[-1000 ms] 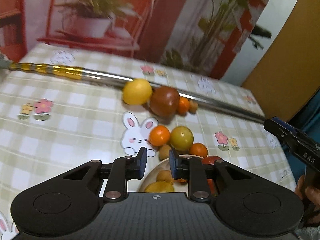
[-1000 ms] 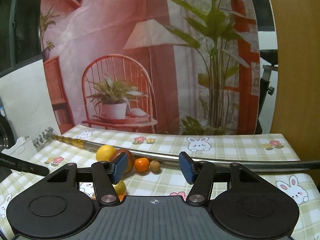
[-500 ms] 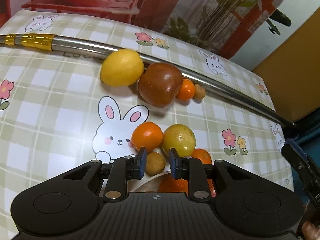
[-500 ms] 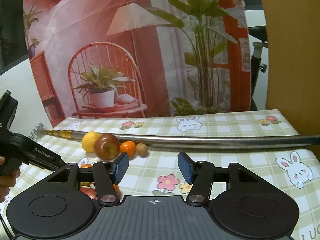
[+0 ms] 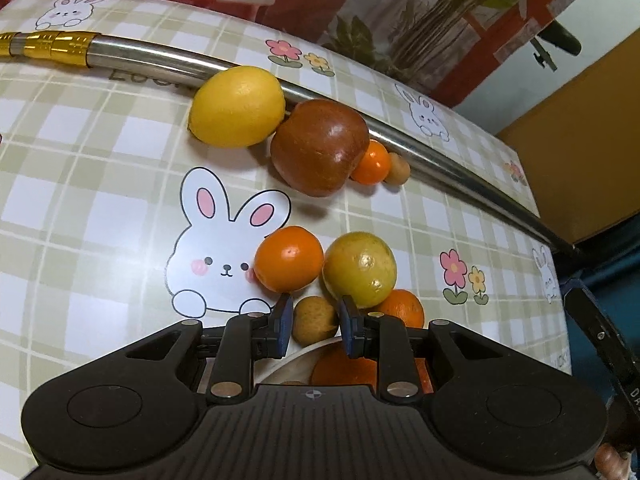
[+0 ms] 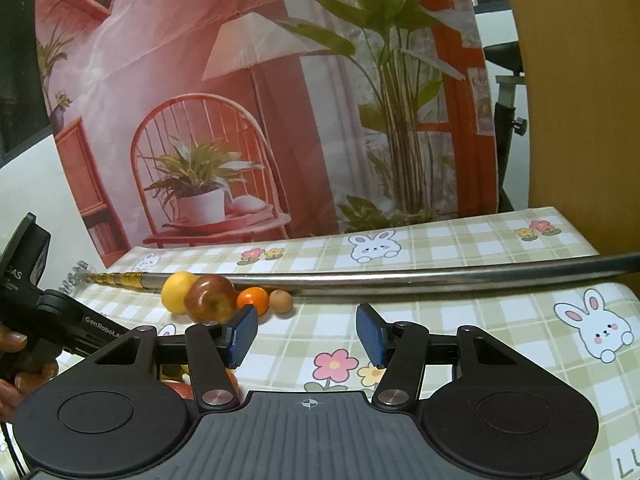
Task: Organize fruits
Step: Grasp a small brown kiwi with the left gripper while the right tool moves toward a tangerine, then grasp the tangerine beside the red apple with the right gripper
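Up close, the left wrist view looks steeply down on the checked tablecloth [image 5: 100, 184] with its printed rabbits and flowers. A steel pole [image 5: 440, 156] with a gold end lies slantwise across the far part of the table, long axis from far left to near right. Against its near side sit four fruits in a row: a matte yellow lemon [image 5: 238, 106] (long axis roughly along the pole), a glossy red-brown apple [image 5: 320, 146], a small orange [image 5: 372, 162] and a tiny tan round fruit [image 5: 398, 168]. Nearer, a second cluster: a mandarin [image 5: 288, 258], a yellow-green round fruit [image 5: 360, 268], another orange [image 5: 404, 308], and a small tan fruit [image 5: 314, 320] that shows between the left gripper [image 5: 314, 326] fingers, which stand at their narrowest with nothing pinched. A pale bowl rim [image 5: 288, 360] holding orange fruit shows just below the fingers.

The right wrist view, nearly level, alone shows the printed backdrop [image 6: 260, 100] and a hand [image 6: 16, 364] on the left tool's grip at far left. The right gripper [image 6: 306, 334] stands apart over bare cloth, holding nothing.
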The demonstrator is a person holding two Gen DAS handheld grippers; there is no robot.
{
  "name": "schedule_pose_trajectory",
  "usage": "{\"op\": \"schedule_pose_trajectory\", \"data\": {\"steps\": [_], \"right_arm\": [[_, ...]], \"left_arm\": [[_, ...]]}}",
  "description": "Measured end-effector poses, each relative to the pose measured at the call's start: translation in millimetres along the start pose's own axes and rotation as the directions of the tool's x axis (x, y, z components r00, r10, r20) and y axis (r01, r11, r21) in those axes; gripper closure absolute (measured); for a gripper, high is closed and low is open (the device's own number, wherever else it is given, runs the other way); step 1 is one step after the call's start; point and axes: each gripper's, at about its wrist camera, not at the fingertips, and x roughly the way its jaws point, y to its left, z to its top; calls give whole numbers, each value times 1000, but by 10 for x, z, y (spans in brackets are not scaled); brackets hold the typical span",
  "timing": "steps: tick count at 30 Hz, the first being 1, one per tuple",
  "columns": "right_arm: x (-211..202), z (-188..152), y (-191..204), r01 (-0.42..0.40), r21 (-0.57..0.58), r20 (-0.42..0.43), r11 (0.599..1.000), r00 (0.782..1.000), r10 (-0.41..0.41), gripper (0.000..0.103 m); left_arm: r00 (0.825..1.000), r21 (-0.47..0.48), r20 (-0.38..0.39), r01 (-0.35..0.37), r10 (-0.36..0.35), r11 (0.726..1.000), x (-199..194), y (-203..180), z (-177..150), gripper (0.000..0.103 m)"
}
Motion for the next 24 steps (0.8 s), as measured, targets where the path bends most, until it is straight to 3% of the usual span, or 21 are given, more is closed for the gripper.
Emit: {"op": "schedule_pose_trajectory", "data": {"steps": [7,11,15,21,24], "right_arm": [[1,-14,-12,11,11,-23,1000,1000,-11,51],[27,-2,15,0,6,-39,1000,999,1,51],[45,40,24,9,8,-13,1000,1000,-9,51],[186,252,108,17,-61,36,998,999,-14,53],[327,405,206,-26,-135,67,990,997,36,55]], "left_arm": [[996,-20,92,-3,4,1000,-265,100,-82,77],[978,-14,208,-24,26,1000,-552,156,-233,77],[943,20,321,-105,93,994,-809,169,-429,77],[873,12,460,-188,161,982,-1076,197,-586,77],[859,0,484,-190,167,982,-1147,223,-646,77]]}}
